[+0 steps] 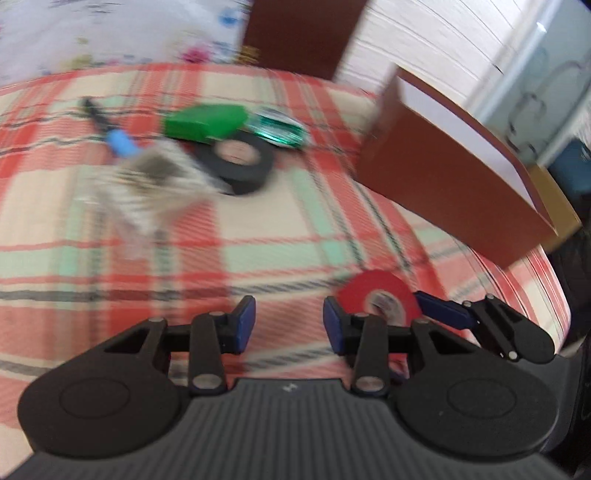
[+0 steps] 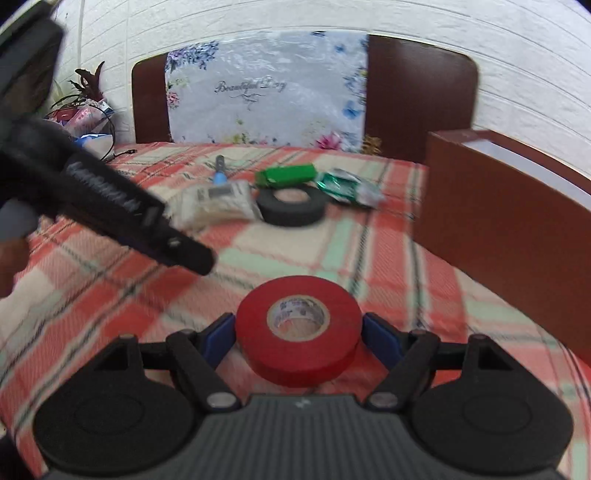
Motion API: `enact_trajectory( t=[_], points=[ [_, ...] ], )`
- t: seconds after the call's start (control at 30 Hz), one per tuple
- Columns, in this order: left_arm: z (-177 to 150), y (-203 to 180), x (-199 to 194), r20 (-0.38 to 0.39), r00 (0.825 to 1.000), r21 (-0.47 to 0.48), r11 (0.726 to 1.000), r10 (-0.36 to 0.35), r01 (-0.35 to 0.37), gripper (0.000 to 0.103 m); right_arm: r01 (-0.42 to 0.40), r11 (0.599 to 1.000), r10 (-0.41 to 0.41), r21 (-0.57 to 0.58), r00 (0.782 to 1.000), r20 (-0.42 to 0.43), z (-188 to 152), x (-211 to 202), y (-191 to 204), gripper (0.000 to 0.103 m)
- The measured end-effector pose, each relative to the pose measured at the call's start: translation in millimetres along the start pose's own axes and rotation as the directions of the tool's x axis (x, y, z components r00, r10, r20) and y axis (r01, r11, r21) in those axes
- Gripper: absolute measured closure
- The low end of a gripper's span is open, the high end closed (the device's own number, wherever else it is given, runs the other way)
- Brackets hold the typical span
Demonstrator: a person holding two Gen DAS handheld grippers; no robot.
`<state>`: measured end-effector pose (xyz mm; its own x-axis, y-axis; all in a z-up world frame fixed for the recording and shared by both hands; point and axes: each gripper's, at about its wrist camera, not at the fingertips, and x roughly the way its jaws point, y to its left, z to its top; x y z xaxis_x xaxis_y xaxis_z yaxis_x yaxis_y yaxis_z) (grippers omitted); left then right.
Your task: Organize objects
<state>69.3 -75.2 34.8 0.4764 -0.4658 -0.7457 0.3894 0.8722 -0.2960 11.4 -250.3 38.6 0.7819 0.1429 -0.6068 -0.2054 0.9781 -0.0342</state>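
Low over the bed, right gripper (image 2: 299,332) fingers clasping red tape (image 2: 298,328); left gripper (image 1: 289,325) wide, empty.

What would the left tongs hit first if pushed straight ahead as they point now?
Probably the black tape roll lying on the plaid cloth; the blurred clear packet sits just left of that line. Depth is unclear.

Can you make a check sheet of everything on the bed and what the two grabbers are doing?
Surface: plaid blanket.
Job's things: red tape, black tape, green box, green packet, clear bag, blue pen.
Clutter: brown box at right.
Grippers: right gripper jaws against red tape; left gripper open, holding nothing.
Cables: black cable far left.
Surroundings: headboard, floral pillow, white brick wall, plant.
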Motion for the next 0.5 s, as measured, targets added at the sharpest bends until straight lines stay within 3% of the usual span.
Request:
enact_trajectory(
  t=[0.07,0.17,0.23,0.3,0.33,0.4,0.5],
  points=[
    [-1.1,-21.1,9.3,-0.029,0.999,0.049,0.999,-0.019,0.020,0.060,0.023,1.000,-0.023,0.012,1.000,0.000,-10.7,-12.1,-4.9,0.022],
    [-0.2,-38.9,16.0,-0.026,0.999,0.100,0.994,0.041,-0.038,0.060,0.021,0.999,-0.021,0.029,1.000,0.001,-17.4,-15.8,-11.8,0.022],
    [2.9,-37.8,20.2,-0.040,0.997,0.082,0.995,0.060,-0.057,0.061,0.000,0.999,0.000,0.048,1.000,0.001,-15.5,-14.8,-16.3,0.022],
    [4.5,-38.4,25.8,-0.053,0.996,0.070,0.995,0.071,-0.068,0.065,-0.013,0.999,0.013,0.040,1.000,-0.003,-12.6,-10.9,-15.9,0.022],
    [4.7,-40.3,28.0,-0.054,0.996,0.076,0.995,0.070,-0.066,0.075,-0.017,0.999,0.017,0.034,1.000,-0.012,-10.7,-7.5,-15.0,0.020],
    [4.7,-48.9,28.7,-0.051,0.994,0.105,0.990,0.097,-0.091,0.075,-0.036,0.999,0.036,0.020,0.999,-0.016,-7.2,-2.5,-13.6,0.027],
    [9.2,-60.4,23.7,-0.046,0.991,0.148,0.982,0.124,-0.116,0.076,-0.030,1.000,0.030,0.004,1.000,0.001,-6.6,-2.2,-11.1,0.028]
  ],
)
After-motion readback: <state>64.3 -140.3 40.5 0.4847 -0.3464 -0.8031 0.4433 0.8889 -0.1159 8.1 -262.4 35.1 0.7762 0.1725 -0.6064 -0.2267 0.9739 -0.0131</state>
